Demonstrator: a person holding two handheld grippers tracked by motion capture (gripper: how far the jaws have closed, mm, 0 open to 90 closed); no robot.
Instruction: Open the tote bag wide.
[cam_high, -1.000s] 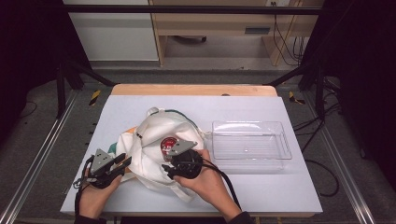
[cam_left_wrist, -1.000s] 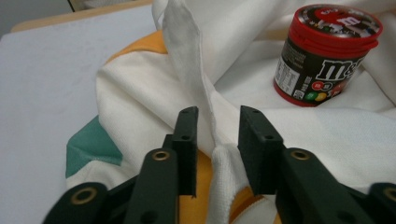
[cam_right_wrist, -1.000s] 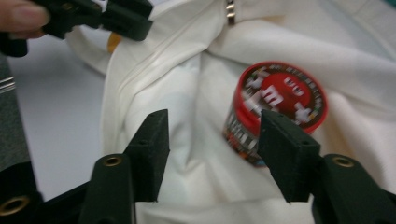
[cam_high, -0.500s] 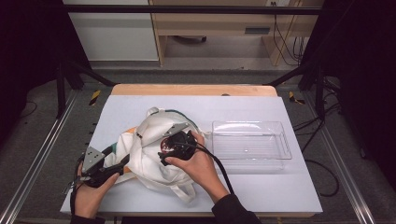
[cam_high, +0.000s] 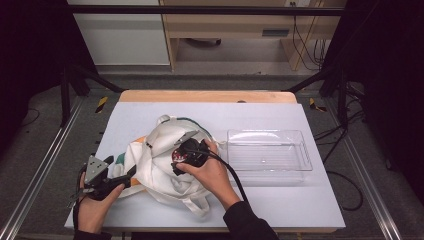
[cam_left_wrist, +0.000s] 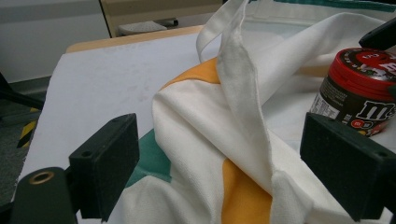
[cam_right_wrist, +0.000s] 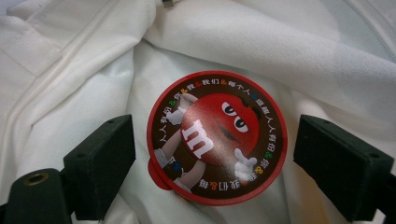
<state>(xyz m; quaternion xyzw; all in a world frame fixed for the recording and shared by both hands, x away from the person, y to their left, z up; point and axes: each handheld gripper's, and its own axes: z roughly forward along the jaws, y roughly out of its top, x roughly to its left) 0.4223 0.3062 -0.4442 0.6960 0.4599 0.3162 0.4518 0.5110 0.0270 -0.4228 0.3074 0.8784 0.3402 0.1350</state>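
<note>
The candy tub (cam_right_wrist: 217, 137) serves as the landmark: a small round tub with a red lid bearing a cartoon candy figure, standing upright in the folds of a white cloth bag (cam_high: 165, 160) near the middle of the table (cam_high: 280, 200).

Nearest the person, in the high view, the left gripper (cam_high: 131, 175) lies low at the bag's near left edge, to the left of the tub and a little nearer the person, held in the left hand (cam_high: 92, 207). Its jaws have just been opening and now stand wide. In the left gripper view a fold of the bag with orange and green patches (cam_left_wrist: 233, 186) lies between the black pads (cam_left_wrist: 112, 163), which do not press on it; a white strap (cam_left_wrist: 238, 70) rises from the fold, and the tub (cam_left_wrist: 359, 93) stands beyond the right-hand pad.

The right gripper (cam_right_wrist: 215, 163) hangs directly over the tub, pointing down at its lid, with the right hand (cam_high: 210, 172) just on the near side of it. Its jaws have also just been opening and stand wide, one pad (cam_right_wrist: 100, 161) on each side of the lid with a gap between pad and rim on both sides, so the tub is not gripped. White cloth and a zip seam (cam_right_wrist: 70, 60) surround the tub.

To the right of the tub, just beside the bag, a clear plastic tray (cam_high: 267, 155) sits on the table. Beyond the tub, the table's wooden far edge (cam_high: 205, 96) runs across.
</note>
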